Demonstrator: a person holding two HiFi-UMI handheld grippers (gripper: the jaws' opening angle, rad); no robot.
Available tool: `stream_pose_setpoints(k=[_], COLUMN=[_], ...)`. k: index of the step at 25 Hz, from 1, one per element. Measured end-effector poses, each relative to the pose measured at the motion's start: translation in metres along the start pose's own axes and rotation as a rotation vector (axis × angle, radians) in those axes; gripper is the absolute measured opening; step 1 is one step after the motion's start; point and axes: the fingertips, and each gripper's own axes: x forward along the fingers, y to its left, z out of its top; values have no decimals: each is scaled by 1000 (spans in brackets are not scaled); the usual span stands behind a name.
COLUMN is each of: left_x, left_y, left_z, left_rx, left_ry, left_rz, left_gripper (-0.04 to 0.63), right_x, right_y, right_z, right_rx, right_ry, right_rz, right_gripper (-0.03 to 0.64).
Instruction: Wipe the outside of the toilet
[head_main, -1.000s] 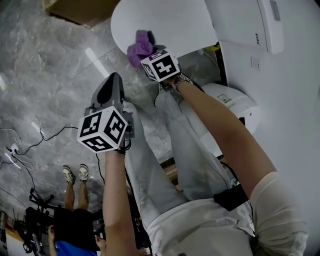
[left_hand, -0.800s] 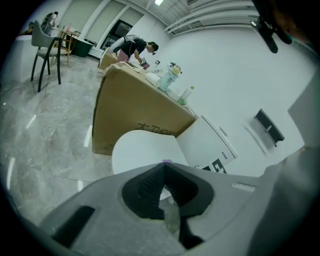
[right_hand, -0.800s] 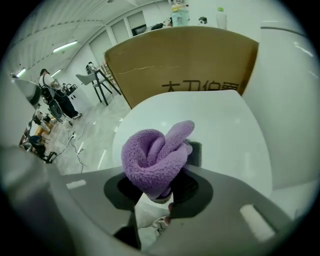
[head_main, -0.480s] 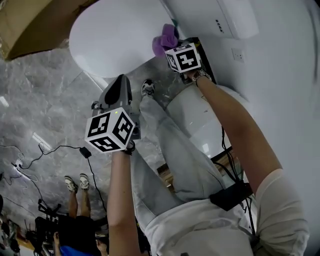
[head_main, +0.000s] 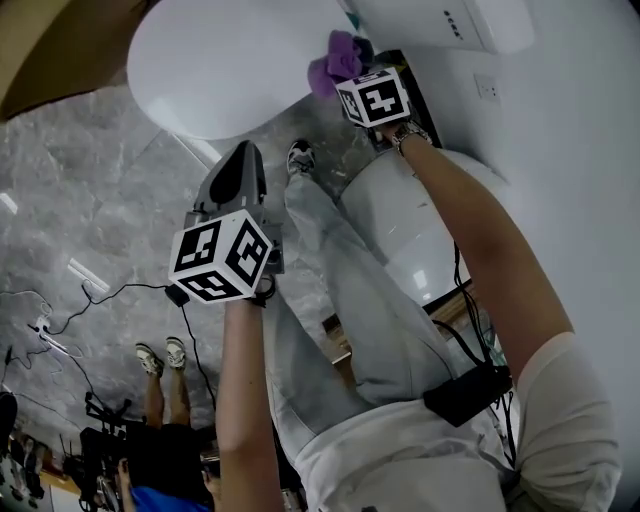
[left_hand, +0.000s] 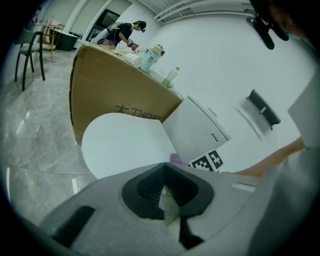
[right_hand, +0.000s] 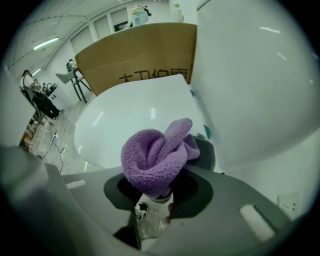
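- The person's own grey trousers fill the lower part of the head view, with one shoe planted on the marble floor.
- The left hand-held gripper is held close to the body, well apart from the toilet. Its jaws are pressed together with nothing between them, and they point towards the lid.
- The right hand-held gripper is stretched out further. Its jaws are clamped tight on a bunched purple cloth, which bulges out above them.
- The cloth sits at the edge of the white oval toilet lid, just beside the spot where the lid meets the white tank. Whether it actually presses on either surface cannot be told.
- The lid lies flat and glossy, and a row of small dark marks shows on the tank's side.
- Beyond the toilet stands a brown cardboard box with printed characters on its face and bottles on top.
- Further off, cables trail over the floor near a bystander's feet.
- At the back of the room there is a dark chair.
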Motion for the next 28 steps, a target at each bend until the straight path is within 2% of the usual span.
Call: stream_pose_setpoints(k=[3,10,22,28], left_x=[-20,-71,-127,-115], left_y=[25,96,186,186], left_z=[2,11,25,17], left_rx=[0,-32,-17,0], left_ry=[-2,-19,-10,22], left_rz=[11,31,20,5], left_gripper=[5,5,5,5], right_x=[9,24,45,40], right_y=[43,145,271,308], right_z=[1,11,42,48], right_rx=[-21,26,53,110], right_ry=[8,-12,-65,-105], right_rz=[25,57,95,245], right_gripper=[127,126,126,127])
